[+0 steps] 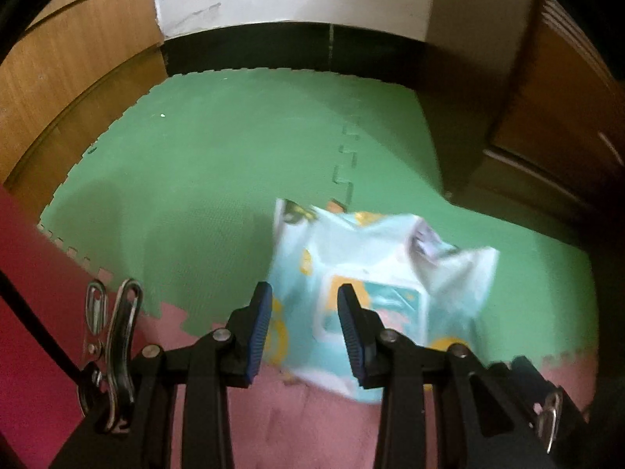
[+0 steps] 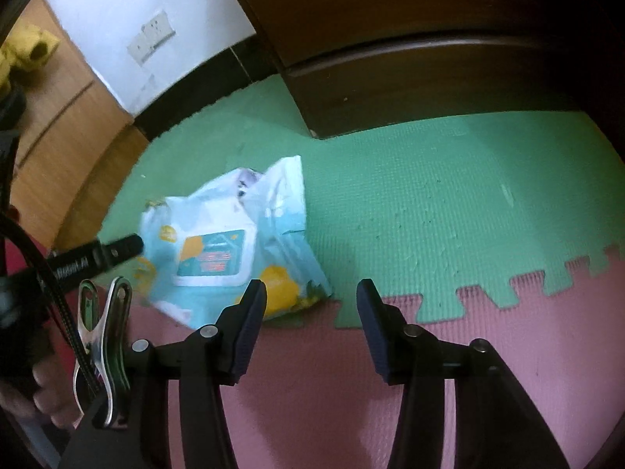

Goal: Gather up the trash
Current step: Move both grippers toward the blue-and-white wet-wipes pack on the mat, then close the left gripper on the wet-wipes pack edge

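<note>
The wet-wipe packet (image 2: 230, 246) lies crumpled on the green foam mat (image 2: 429, 195), at the seam with the pink mat (image 2: 312, 371). It appears light, soft and slick; grip a raised fold. The left gripper (image 1: 304, 328) hovers over it, fingers spread. The right gripper (image 2: 312, 328), fingers spread, is just beside it.

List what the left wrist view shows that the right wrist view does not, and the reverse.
Only the left wrist view: the left gripper, open over the light blue wipes packet, and a seam inside the green mat.

Only the right wrist view: the right gripper, open above the pink mat, and yellow objects at upper left.

Both: packet, both mats, wall sockets.
</note>
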`<action>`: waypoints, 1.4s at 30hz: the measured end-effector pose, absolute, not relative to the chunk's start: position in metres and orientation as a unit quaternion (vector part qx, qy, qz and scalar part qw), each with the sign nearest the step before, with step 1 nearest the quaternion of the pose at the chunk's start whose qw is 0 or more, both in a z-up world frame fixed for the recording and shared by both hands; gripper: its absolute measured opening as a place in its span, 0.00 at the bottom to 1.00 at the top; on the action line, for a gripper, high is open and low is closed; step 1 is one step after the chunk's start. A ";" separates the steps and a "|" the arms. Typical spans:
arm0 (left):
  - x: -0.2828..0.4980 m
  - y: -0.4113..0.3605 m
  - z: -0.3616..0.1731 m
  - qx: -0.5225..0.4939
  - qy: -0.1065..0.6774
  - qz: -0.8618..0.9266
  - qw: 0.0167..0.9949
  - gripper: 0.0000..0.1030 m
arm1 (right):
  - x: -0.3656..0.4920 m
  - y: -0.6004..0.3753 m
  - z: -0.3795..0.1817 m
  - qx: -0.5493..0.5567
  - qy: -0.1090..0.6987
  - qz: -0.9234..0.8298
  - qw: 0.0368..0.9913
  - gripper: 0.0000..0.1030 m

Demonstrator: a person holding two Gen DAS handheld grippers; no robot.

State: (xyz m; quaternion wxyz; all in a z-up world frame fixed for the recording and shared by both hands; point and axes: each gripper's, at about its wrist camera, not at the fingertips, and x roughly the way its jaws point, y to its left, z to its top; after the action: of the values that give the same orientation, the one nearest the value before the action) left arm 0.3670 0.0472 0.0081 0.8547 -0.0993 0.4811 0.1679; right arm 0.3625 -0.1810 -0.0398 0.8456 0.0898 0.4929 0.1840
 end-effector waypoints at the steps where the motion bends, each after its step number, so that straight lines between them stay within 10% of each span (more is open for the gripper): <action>1: 0.371 0.052 0.004 -0.100 0.481 0.170 0.854 0.35 | 0.364 -0.180 -0.042 0.084 0.491 0.184 0.847 0.48; 42: 0.290 -0.004 -0.019 -0.131 0.513 0.068 0.846 0.15 | 0.340 -0.211 -0.029 0.063 0.548 0.156 0.819 0.30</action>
State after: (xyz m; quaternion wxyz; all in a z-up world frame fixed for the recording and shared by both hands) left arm 0.2901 -0.0035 -0.0191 0.8458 -0.1308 0.5127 0.0682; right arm 0.3400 -0.2114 -0.0290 0.8192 0.0634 0.5481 0.1565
